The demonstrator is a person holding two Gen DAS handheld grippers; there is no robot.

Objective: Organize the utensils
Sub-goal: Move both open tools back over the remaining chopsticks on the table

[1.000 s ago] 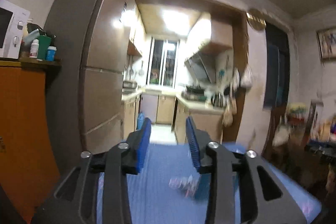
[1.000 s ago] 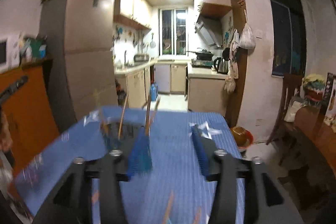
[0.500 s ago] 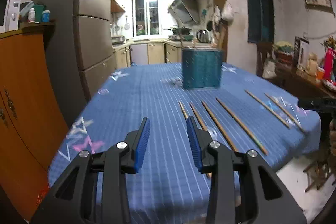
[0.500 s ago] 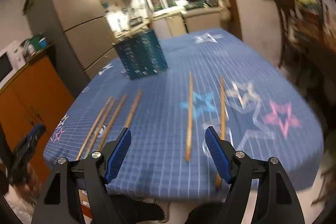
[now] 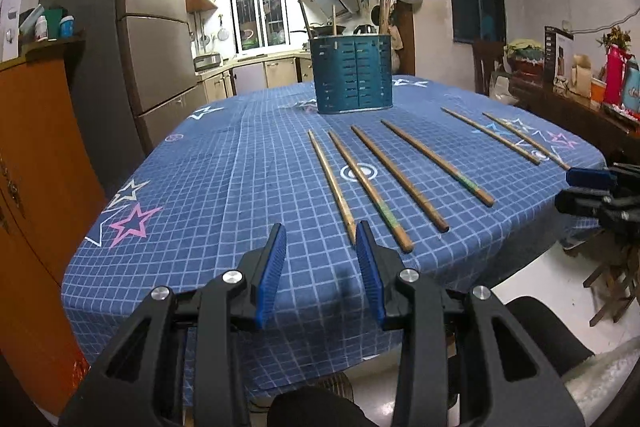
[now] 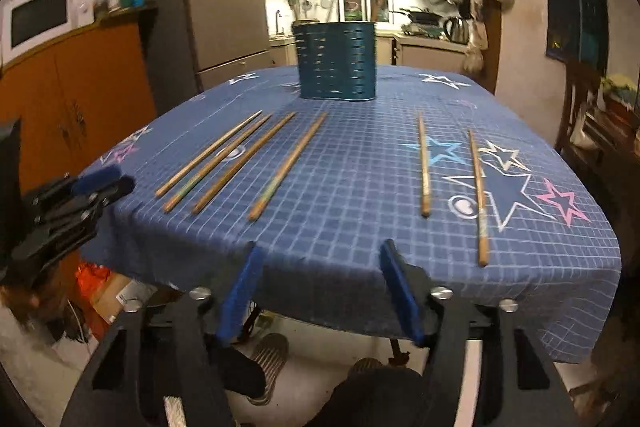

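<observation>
Left gripper (image 5: 320, 251): jaws narrowly parted with nothing between them, over the near edge of the table; its right pad sits just beside the near tip of the leftmost chopstick.
Left group of chopsticks (image 5: 376, 179): four wooden sticks lie flat on the blue checked tablecloth (image 5: 224, 163), side by side but apart, long axes running near to far and fanning slightly; their far ends point toward the utensil holder.
Leftmost chopstick (image 5: 331, 183): thin end far, near end close to the table edge.
Utensil holder (image 5: 352, 73): teal slotted container standing upright at the far middle of the table, a couple of sticks already upright inside it.
Right pair of chopsticks (image 6: 452, 179): two sticks well apart from the four, long axes also near to far, nearly parallel; the right one reaches closer to the near edge.
Right gripper (image 6: 320, 267): jaws at a middling width, just been closing, with nothing between them; it hangs just off the near table edge, between the two groups of sticks.
</observation>
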